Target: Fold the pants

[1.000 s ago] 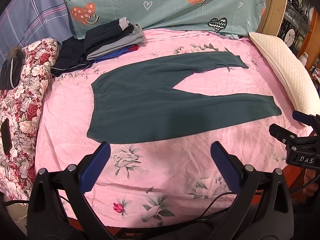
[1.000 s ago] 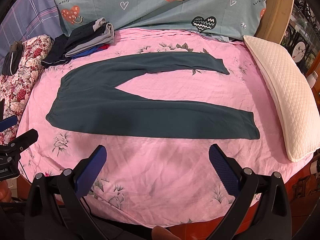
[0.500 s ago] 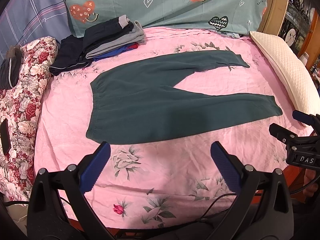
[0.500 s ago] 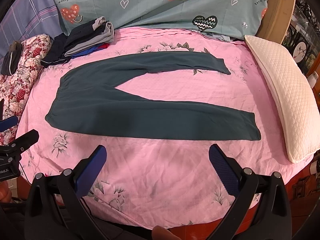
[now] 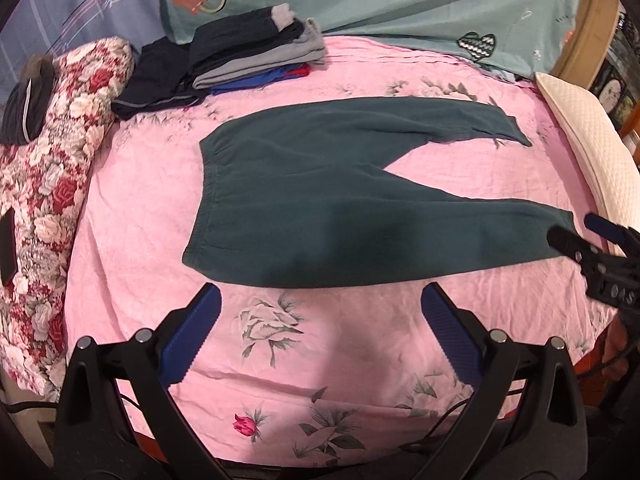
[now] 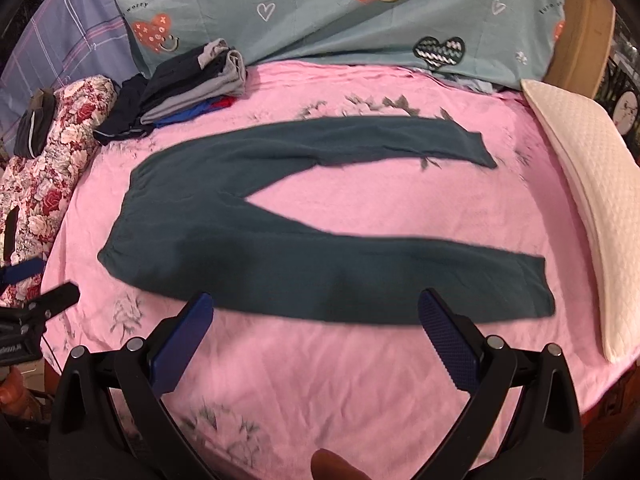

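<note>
Both tools, left (image 5: 320, 336) and right (image 6: 316, 336), gape wide and empty at lower frame over pants (image 5: 320, 208) lying flat mid-frame on the bed (image 5: 360, 360); soft, limp, light fabric, probably best pinched at waistband and cuff.

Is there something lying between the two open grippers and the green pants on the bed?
Nothing visible. Only bare pink sheet lies between the left gripper, the right gripper and the pants.
</note>
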The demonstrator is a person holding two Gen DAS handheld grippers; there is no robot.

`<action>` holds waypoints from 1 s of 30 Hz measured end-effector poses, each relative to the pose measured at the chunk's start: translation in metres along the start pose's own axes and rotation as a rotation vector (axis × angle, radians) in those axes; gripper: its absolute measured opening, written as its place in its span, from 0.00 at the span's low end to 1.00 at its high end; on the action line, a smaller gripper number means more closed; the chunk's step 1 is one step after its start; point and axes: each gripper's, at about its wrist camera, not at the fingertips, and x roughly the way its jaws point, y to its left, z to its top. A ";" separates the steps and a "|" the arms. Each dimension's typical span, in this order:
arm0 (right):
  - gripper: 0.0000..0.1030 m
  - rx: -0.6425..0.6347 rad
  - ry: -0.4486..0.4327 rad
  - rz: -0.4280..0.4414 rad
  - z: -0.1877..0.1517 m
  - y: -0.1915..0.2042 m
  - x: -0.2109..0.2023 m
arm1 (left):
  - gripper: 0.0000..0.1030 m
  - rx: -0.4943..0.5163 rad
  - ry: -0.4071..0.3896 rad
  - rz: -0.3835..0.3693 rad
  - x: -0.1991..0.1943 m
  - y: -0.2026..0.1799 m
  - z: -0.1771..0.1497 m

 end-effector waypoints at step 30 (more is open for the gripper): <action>0.05 -0.098 0.067 0.246 0.083 0.063 0.226 | 0.98 -0.226 0.188 0.123 0.086 0.058 0.027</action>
